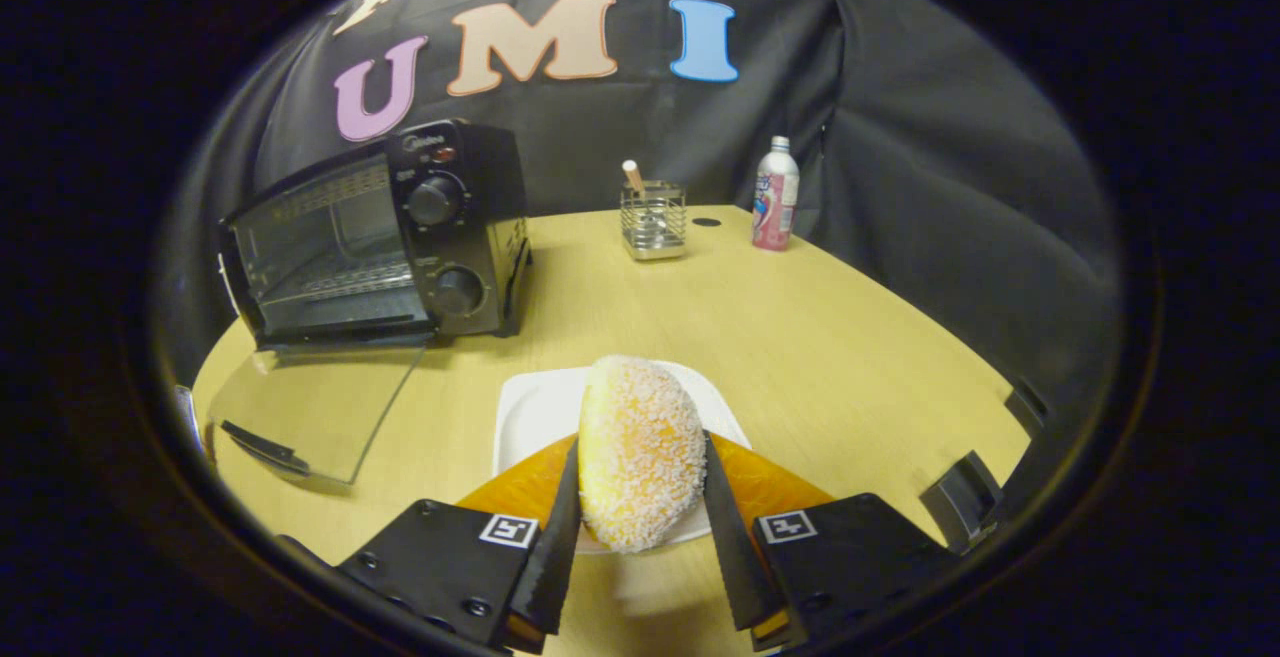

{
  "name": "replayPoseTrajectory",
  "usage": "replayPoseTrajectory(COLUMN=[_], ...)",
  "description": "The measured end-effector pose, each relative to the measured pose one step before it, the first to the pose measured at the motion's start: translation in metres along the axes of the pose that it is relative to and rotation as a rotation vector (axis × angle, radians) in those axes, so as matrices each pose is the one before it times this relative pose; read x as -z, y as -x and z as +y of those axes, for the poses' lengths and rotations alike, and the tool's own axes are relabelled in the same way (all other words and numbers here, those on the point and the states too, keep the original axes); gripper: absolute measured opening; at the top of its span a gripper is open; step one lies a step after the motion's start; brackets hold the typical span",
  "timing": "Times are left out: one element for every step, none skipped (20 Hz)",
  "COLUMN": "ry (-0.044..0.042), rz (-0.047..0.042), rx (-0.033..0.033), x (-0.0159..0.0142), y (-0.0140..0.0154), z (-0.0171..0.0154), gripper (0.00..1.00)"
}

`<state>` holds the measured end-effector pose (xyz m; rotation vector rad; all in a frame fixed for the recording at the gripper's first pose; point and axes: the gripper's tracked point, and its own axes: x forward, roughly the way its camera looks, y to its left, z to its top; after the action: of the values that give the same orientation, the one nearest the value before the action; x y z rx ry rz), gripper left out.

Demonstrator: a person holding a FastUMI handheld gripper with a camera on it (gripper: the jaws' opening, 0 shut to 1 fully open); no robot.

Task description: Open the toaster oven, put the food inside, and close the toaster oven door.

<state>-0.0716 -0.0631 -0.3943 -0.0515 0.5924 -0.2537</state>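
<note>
In the gripper view, the tool has its two fingers closed in on a round, sugar-crusted yellow pastry, one finger pressing each flank, so the food is held between them. The pastry stands on edge, its broad face turned toward the camera and its long axis running up and away from the fingertips. It sits over the near part of a white plate that lies on the pale wooden worktop; whether it has cleared the plate or just touches it I cannot tell.

The relation that matters is the way to the toaster oven. It stands well beyond the fingers and off to their left, at the far left part of the worktop, with its front turned partly toward the tool. Its glass door is already swung down and lies flat on the worktop ahead of the cavity, with the wire rack visible inside. So the opening step looks done, and the next move, as I judge it, is a carry forward and to the left, passing above the lowered door and into the cavity.

A wire holder and a bottle stand at the far side, well clear of that path.
</note>
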Motion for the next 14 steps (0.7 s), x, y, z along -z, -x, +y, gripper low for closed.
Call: replayPoseTrajectory(ry=[-0.00528,-0.00366,-0.00001,0.00471,0.01129,0.01743,0.01846,0.01377,0.00787,0.0069,0.00749,0.01043,0.00906,0.00586], rz=[-0.01556,-0.01566,-0.01618,-0.01503,-0.01454,-0.01449,-0.01286,-0.01141,-0.00966,-0.00537,-0.00346,-0.00311,0.0,-0.00106], rx=[-0.03172,-0.03494,-0.0347,-0.03029,-0.02466,-0.01962,-0.01935,-0.02073,-0.02339,-0.02321,-0.01759,-0.01402,-0.00924,-0.01256], x=[-0.00491,-0.00498,-0.00605,-0.00539,-0.00539,-0.00565,-0.00576,-0.00454,-0.00555,-0.00422,-0.00493,-0.00499,-0.00587,-0.00558], y=[0.00684,0.00633,0.00635,0.00477,0.00332,0.00344,0.00189,0.00062,-0.0005,-0.00145,-0.00294,-0.00412,-0.00533,-0.00638], z=[0.0107,0.01288,0.01342,0.01269,0.01153,0.01197,0.0112,0.01182,0.01213,0.01263,0.01087,0.00994,0.00916,0.0108], gripper=[0.65,0.65,0.65,0.65,0.65,0.65,0.65,0.65,0.65,0.65,0.65,0.65,0.65,0.65])
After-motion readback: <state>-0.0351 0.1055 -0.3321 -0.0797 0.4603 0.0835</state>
